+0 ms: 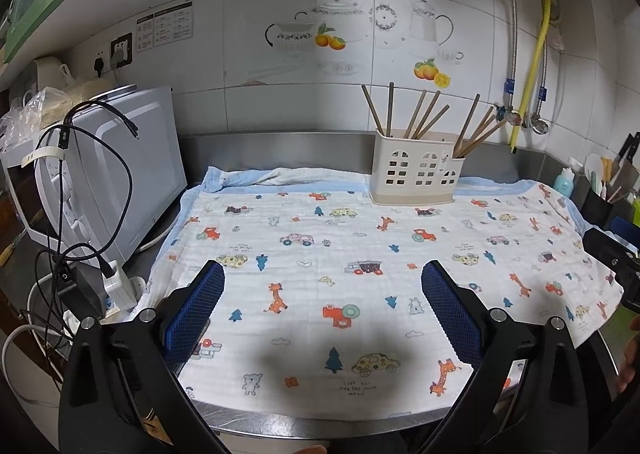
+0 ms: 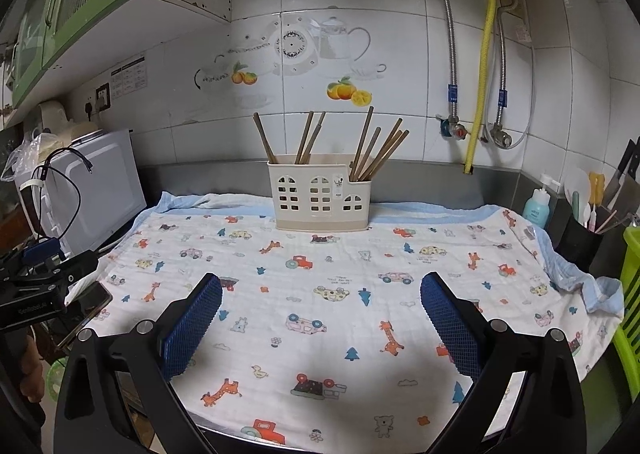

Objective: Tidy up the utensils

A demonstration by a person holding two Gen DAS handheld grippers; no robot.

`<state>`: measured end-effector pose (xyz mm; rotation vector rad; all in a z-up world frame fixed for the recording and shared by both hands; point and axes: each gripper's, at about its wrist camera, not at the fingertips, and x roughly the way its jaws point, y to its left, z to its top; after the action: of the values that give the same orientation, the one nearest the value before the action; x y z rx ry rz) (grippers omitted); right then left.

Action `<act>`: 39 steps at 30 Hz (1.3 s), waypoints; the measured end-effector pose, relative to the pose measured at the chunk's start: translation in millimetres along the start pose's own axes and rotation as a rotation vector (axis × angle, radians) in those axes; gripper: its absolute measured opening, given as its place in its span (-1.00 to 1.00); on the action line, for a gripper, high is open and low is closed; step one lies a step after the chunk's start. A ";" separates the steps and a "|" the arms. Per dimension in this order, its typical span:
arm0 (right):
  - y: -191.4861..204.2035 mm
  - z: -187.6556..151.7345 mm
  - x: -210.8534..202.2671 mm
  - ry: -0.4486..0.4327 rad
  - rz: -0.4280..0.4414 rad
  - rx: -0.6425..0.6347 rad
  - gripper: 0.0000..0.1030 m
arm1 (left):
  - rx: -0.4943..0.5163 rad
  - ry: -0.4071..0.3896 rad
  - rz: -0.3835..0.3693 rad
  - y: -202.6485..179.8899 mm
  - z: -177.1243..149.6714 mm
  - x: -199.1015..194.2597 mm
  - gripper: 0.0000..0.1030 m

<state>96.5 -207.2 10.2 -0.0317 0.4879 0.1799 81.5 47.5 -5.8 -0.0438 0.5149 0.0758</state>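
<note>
A steel counter (image 1: 304,420) runs along a white tiled wall, and most of its top is covered by a white cloth (image 1: 360,254) printed with small cars, giraffes and trees, with a pale blue border. At the left end of the counter stands a white microwave oven (image 1: 120,166), with black cables hanging in front of it. At the back edge of the cloth, close to the wall, stands a cream plastic utensil holder (image 1: 416,174) with window-shaped holes and two compartments. The brown chopsticks (image 1: 424,114) all stand inside it, leaning in different directions: some in the taller left compartment, the others in the lower right one. At the far right of the counter there is a black pot (image 2: 580,242) with kitchen tools and a blue soap bottle (image 2: 538,206) beside it. The left gripper (image 1: 322,286) hangs above the front part of the cloth with its blue-padded jaws spread wide and nothing between them. The right gripper (image 2: 320,294) is in the same condition, jaws wide apart and empty, well apart from the holder.
</note>
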 end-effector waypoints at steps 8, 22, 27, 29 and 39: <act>4.3 -0.1 -3.3 -0.002 0.006 -0.015 0.87 | -0.010 -0.005 0.000 3.0 -0.4 -3.0 0.90; 5.2 1.7 -2.7 -0.006 0.007 -0.019 0.87 | -0.007 -0.009 -0.024 -4.3 0.8 -6.8 0.90; 4.6 1.7 -3.1 -0.006 0.006 -0.020 0.87 | 0.002 -0.014 -0.032 -9.5 2.3 -8.3 0.90; 4.2 1.6 -3.5 -0.007 0.008 -0.019 0.87 | 0.004 -0.016 -0.036 -11.6 2.7 -9.0 0.90; 3.0 1.7 -4.0 -0.011 0.010 -0.017 0.87 | 0.020 -0.018 -0.041 -17.8 2.1 -10.3 0.90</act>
<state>93.3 -204.7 13.6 -0.0450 0.4756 0.1935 75.2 29.3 1.5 -0.0341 0.4961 0.0313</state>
